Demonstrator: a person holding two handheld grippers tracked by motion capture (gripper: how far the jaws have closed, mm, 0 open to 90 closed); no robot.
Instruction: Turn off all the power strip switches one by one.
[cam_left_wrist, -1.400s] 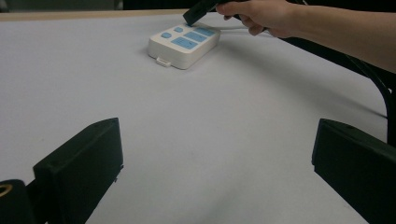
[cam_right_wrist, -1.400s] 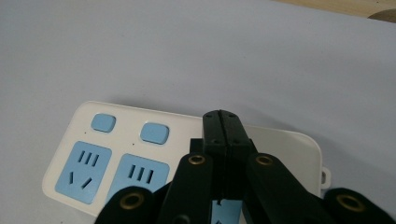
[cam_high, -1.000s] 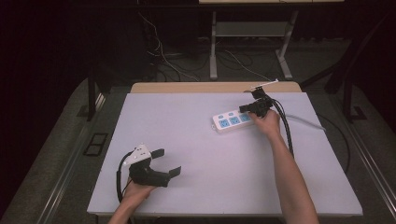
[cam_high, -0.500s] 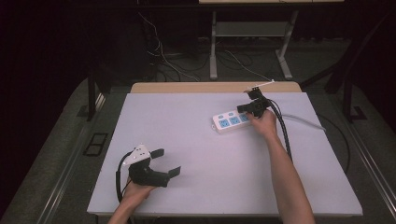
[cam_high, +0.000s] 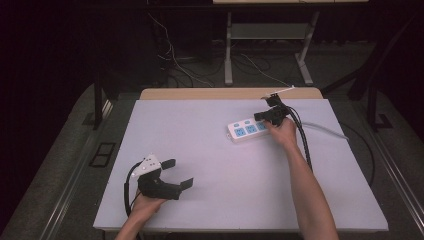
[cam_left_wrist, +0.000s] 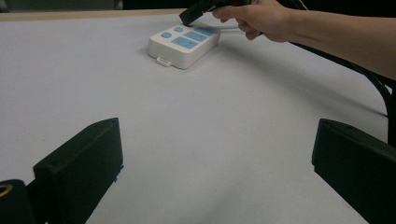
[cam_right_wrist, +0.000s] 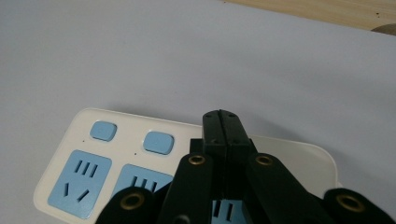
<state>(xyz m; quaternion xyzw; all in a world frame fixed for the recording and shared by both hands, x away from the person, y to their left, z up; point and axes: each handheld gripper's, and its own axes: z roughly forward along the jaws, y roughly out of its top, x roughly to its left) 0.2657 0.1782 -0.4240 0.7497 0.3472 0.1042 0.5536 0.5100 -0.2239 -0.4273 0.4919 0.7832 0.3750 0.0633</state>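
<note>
Our right tool (cam_right_wrist: 219, 122), jaws pressed together, hovers over the white power strip (cam_high: 246, 130) at upper right of the surface (cam_high: 225, 200), likely aiming for a switch button (cam_right_wrist: 158, 142). We should press straight down. Our left tool (cam_high: 175, 175) rests spread.

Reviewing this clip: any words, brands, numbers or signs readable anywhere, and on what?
None are readable.
Power strip: blue sockets and blue buttons, with no print visible in the right gripper view or the left gripper view.
Left gripper and right gripper: no markings legible.
Table: plain, unmarked.
</note>
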